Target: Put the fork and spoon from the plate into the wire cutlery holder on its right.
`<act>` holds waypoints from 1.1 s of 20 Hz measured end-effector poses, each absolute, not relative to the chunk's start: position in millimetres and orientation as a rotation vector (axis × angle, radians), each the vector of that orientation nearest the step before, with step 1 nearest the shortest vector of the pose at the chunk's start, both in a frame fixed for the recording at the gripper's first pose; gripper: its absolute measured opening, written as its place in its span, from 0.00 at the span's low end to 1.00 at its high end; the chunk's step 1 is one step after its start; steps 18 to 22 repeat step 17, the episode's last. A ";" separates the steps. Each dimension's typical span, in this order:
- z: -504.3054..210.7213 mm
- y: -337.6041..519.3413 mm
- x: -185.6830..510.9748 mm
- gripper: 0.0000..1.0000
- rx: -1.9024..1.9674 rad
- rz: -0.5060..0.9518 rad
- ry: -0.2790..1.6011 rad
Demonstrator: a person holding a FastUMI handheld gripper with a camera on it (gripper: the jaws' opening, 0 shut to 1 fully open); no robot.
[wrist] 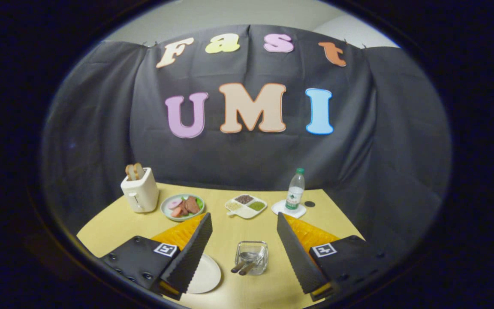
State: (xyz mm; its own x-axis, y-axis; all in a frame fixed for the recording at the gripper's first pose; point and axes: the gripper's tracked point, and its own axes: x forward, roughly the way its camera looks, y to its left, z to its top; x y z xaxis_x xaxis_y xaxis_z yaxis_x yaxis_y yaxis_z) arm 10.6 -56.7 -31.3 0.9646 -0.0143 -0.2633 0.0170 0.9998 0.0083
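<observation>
Gripper view shows the tool (pixel 243 223) released, its two ridged fingers (pixel 191 253) spread wide above the yellow surface (pixel 238 231). Between them stands the wire cutlery holder (pixel 251 256), with the fork and spoon (pixel 245 264) lying inside it, handles poking out toward the near edge. Just left of the holder, partly under the left finger, sits the bare white plate (pixel 206 274).

You see the small clear-looking wire cutlery holder (pixel 251 256) standing upright on the yellow table. Two brown-handled metal utensils, apparently the fork (pixel 250 265) and spoon (pixel 242 262), lie tilted inside it, handles poking over its near-left rim. The round cream plate (pixel 206 274) sits just left, bare.
</observation>
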 end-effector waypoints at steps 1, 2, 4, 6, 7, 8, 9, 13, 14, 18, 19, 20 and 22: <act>-24.5 -57.9 9.0 0.97 0.019 -0.030 0.230; -18.1 -54.8 5.4 0.97 0.036 -0.031 0.199; -3.7 -45.2 -1.3 0.97 0.068 -0.021 0.133; 0.1 -47.1 -4.1 0.97 0.054 -0.023 0.098; 1.9 -48.7 -5.6 0.97 0.046 -0.030 0.089; 2.4 -47.7 -6.7 0.97 0.046 -0.032 0.087; 4.2 -44.9 -8.6 0.97 0.053 -0.030 0.078; 9.0 -47.8 -14.7 0.97 0.039 -0.030 0.056; 10.7 -48.3 -16.1 0.97 0.034 -0.028 0.053; 17.2 -51.0 -16.3 0.97 0.028 -0.030 0.037; 17.2 -51.0 -16.3 0.97 0.028 -0.030 0.037; 17.2 -51.0 -16.3 0.97 0.028 -0.030 0.037; 17.2 -51.0 -16.3 0.97 0.028 -0.030 0.037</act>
